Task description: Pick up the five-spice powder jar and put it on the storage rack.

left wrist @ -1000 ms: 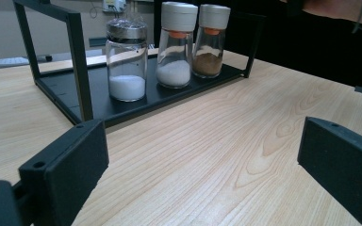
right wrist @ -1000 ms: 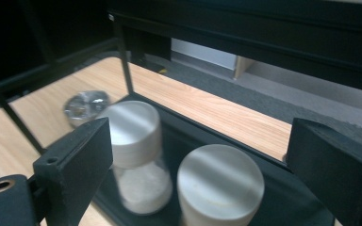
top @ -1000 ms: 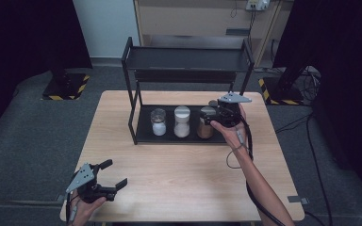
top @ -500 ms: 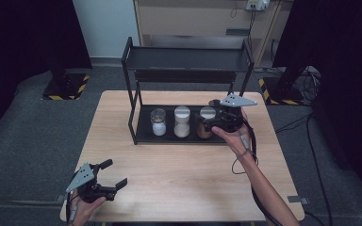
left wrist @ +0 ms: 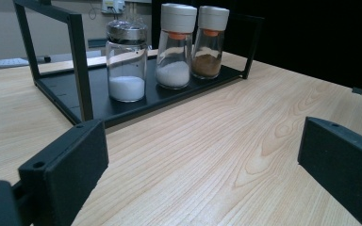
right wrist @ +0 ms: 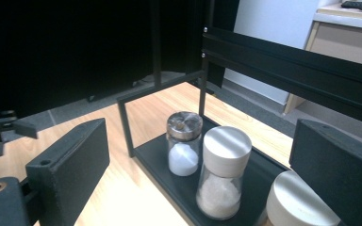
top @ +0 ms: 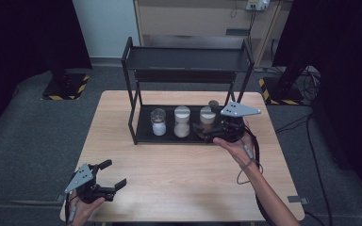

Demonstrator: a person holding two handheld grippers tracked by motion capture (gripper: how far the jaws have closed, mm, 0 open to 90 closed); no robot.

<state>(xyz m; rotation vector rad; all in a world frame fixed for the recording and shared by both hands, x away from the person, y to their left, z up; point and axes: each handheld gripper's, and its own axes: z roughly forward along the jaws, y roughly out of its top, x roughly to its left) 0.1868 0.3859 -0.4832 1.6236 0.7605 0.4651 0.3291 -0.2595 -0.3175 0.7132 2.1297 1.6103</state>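
Glass, smooth and breakable, the brown-spice jar (top: pixel 207 121) stands rightmost on the rack's bottom shelf (top: pixel 143 126); take it around the waist. Right gripper (top: pixel 206 132) beside it gapes empty; left gripper (top: pixel 111 175) likewise.

The brown-spice jar (top: pixel 207 118) stands upright on the bottom tray of the black rack (top: pixel 143 133), at the right end of a row of three. It is clear glass with a pale grey cap over an orange collar, and brown powder fills its lower part. The white-grain jar (top: pixel 182 121) with a matching cap stands just beside it, the two nearly touching.
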